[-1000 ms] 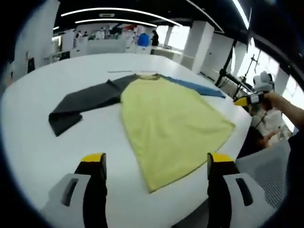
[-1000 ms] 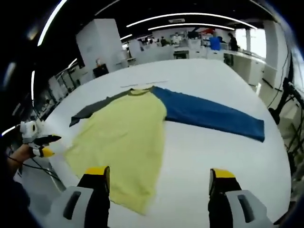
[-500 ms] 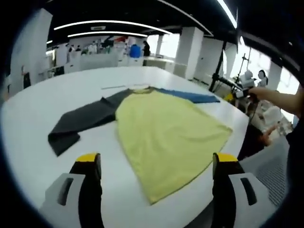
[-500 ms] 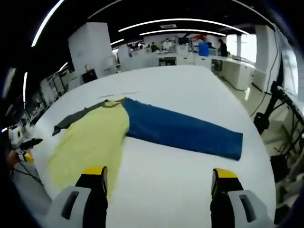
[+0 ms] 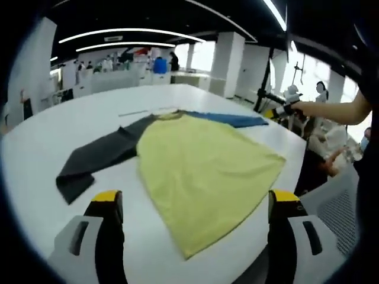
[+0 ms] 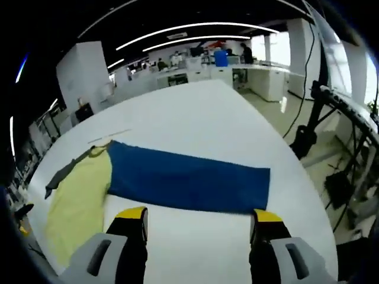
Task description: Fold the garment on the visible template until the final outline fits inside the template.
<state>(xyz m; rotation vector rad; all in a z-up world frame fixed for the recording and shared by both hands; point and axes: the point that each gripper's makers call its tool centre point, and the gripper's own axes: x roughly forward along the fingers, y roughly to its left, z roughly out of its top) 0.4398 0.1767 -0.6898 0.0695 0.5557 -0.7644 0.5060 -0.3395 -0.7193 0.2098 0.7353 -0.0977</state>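
A long-sleeved shirt lies flat on the white table [image 5: 35, 136]. Its yellow body [image 5: 201, 171] spreads just beyond my left gripper [image 5: 195, 236], which hovers open over the near hem, holding nothing. The grey sleeve [image 5: 100, 157] stretches left and the blue sleeve [image 5: 228, 119] runs off to the far right. In the right gripper view the blue sleeve [image 6: 186, 180] lies straight across, just above my open, empty right gripper [image 6: 197, 236]. There the yellow body [image 6: 74, 204] and grey sleeve [image 6: 62, 174] sit at the left. A thin pale strip [image 5: 133, 112] lies past the collar.
The table's rounded edge [image 5: 296, 148] runs close to the hem on the right. A hand holds the right gripper [image 5: 283, 107] out over that edge. A dark stand [image 6: 320, 112] rises beside the table [image 6: 195, 106]. Desks and people fill the far background.
The right gripper view has swung toward the blue sleeve, which now sits close above its jaws. The left gripper view shifted only slightly. The shirt lies as before.
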